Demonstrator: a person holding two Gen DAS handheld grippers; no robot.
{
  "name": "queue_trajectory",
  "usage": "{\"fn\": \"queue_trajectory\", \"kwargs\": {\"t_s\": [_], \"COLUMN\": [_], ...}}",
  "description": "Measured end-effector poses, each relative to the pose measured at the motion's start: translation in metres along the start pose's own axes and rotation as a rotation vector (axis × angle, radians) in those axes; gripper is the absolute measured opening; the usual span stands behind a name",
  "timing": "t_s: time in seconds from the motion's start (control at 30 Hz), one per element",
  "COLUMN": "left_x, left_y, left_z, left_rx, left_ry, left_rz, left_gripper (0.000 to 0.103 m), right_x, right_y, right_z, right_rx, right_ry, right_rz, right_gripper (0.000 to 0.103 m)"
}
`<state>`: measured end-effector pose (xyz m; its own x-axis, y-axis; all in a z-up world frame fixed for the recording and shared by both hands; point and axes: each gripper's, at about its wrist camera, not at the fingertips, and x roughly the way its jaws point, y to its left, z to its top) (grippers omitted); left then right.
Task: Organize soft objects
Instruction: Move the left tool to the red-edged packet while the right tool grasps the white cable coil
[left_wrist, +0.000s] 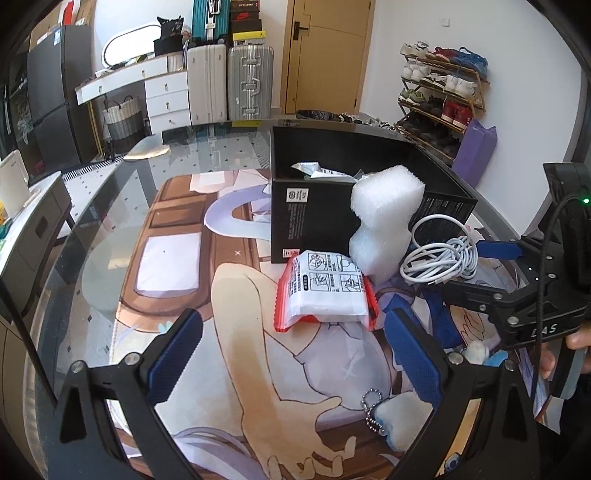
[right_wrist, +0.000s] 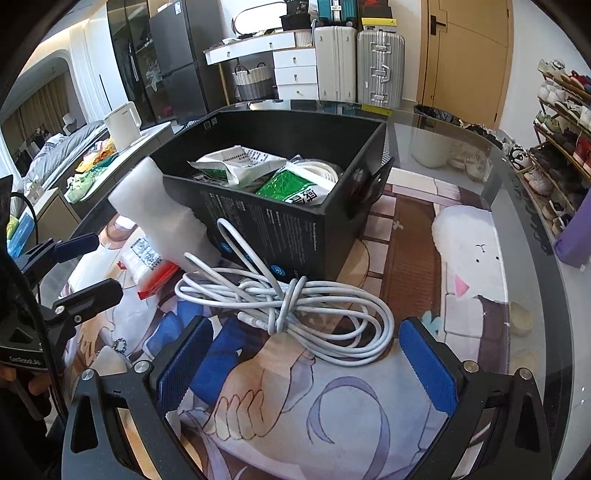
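Note:
A black box (left_wrist: 314, 218) (right_wrist: 295, 221) stands on the printed mat and holds green and white packets (right_wrist: 291, 186). A white foam block (left_wrist: 384, 218) (right_wrist: 162, 218) leans against the box. A red-edged white packet (left_wrist: 327, 295) (right_wrist: 147, 262) lies in front of the box. A coiled white cable (left_wrist: 439, 254) (right_wrist: 295, 310) lies beside the box. My left gripper (left_wrist: 291, 350) is open and empty, just short of the packet. My right gripper (right_wrist: 306, 362) (left_wrist: 476, 273) is open and empty, just short of the cable.
A small white plush with a ball chain (left_wrist: 399, 417) lies near my left gripper's right finger. The printed mat (left_wrist: 177, 258) covers a glass table (right_wrist: 524, 192). Suitcases (left_wrist: 229, 81), a white dresser (left_wrist: 162, 96) and a shoe rack (left_wrist: 439, 96) stand behind.

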<state>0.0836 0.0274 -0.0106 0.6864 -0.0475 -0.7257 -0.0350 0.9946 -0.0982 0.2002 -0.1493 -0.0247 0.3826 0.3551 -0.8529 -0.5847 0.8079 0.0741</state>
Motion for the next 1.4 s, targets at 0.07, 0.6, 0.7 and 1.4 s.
{"fn": "queue_trajectory", "kwargs": {"t_s": [0.07, 0.6, 0.7, 1.4], "left_x": [0.000, 0.000, 0.000, 0.000], "left_y": [0.000, -0.004, -0.004, -0.008], "left_z": [0.000, 0.000, 0.000, 0.000], "left_rx": [-0.002, 0.020, 0.019, 0.040], "left_ry": [0.000, 0.005, 0.005, 0.007], "left_rz": [-0.003, -0.009, -0.009, -0.011], "left_gripper": [0.100, 0.100, 0.100, 0.100], "right_x": [0.004, 0.016, 0.015, 0.005], "right_y": [0.000, -0.009, -0.015, -0.015], "right_z": [0.001, 0.016, 0.015, 0.006], "right_rx": [0.004, 0.045, 0.064, 0.061], "right_ry": [0.007, 0.003, -0.014, -0.048], "right_rz": [0.001, -0.017, -0.020, 0.047], "right_gripper": [0.102, 0.102, 0.102, 0.081]}}
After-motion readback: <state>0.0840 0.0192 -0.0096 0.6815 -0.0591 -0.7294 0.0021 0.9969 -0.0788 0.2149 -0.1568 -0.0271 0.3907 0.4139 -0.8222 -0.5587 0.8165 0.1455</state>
